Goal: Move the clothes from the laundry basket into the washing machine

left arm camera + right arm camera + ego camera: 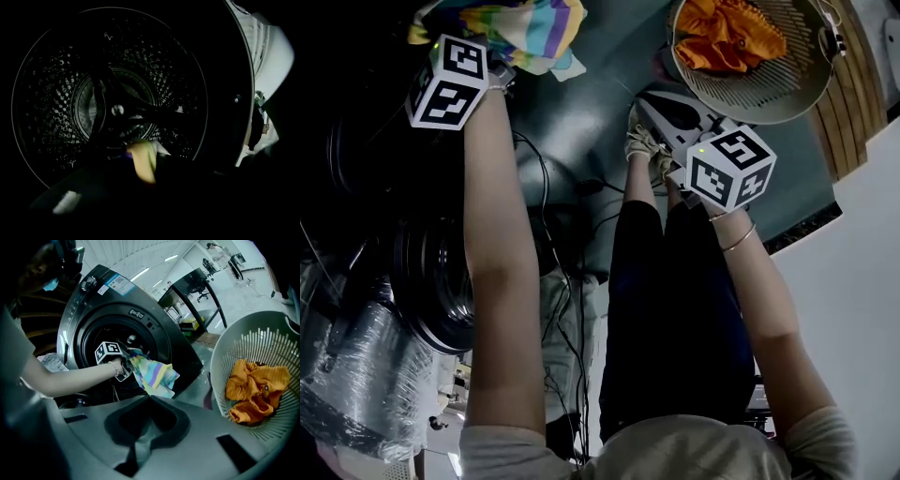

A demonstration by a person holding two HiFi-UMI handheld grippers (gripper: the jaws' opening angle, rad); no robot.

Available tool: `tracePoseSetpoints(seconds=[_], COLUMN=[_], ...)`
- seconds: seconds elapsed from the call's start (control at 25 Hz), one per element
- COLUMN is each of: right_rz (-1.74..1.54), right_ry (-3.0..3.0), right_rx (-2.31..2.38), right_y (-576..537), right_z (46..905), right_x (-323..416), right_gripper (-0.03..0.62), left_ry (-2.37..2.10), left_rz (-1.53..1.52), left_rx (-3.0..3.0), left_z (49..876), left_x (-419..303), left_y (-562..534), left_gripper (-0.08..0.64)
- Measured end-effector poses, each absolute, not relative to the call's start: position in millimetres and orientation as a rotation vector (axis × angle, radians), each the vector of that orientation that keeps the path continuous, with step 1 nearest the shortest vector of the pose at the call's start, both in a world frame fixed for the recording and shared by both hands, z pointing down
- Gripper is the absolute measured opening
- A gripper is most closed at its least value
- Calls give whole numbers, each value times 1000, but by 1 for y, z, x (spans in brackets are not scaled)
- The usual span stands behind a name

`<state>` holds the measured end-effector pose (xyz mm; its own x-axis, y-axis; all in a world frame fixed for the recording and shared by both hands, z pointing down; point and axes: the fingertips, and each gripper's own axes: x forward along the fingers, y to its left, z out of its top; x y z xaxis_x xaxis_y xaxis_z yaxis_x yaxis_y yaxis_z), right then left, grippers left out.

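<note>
Soft striped cloth (152, 373) is hanging in limp folds. The washing machine (159, 329) is showing a glossy dark front, its perforated metal drum (51, 103) glinting. Crumpled orange cloth (255, 397) is lying in the laundry basket (220, 362) — matt, slatted plastic.

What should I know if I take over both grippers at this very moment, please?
Left gripper: shut on the striped cloth, held at the open mouth of the washing machine.
Right gripper: shut and empty, near the laundry basket but not touching it.
Basket: an orange garment lies inside.
Drum: dark; no clothes visible in it.
Done: the striped cloth is out of the basket.
Left: push it into the drum and release it, then fetch the orange garment.
</note>
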<state>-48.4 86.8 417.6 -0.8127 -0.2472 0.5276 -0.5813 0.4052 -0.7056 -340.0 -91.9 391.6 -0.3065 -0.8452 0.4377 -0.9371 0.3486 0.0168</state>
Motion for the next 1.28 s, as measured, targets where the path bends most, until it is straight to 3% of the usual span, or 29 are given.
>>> tracePoseSetpoints(seconds=[0.2,0.4,0.52,0.72,1.0,1.28], right_rz=[1380,1383,1388,1383,1333,1334], right_ry=[-2319,-2318,-2319,-2326,-2332,-2329], right_rx=[717,715,710,712,722,716], right_y=[91,94,96,97,92,91], right_z=[419,417,413,407,411,417], right_x=[-52,-58,-60,-58,-57,-54], right_gripper=[9,9,9,9,9,9], left_ry=[-2347,-2156,-2145,-2129,-1957,-1869], left_rz=[317,270,245,265,371,454], left_rx=[1538,1425,1421,1442,1364,1272], left_z=[382,425,415,402,469,525], left_x=[-359,-348,-342,-316,-253,-249], left_y=[-103,-92,-76,-37,14,5], left_gripper=[49,237,291,302,302,279])
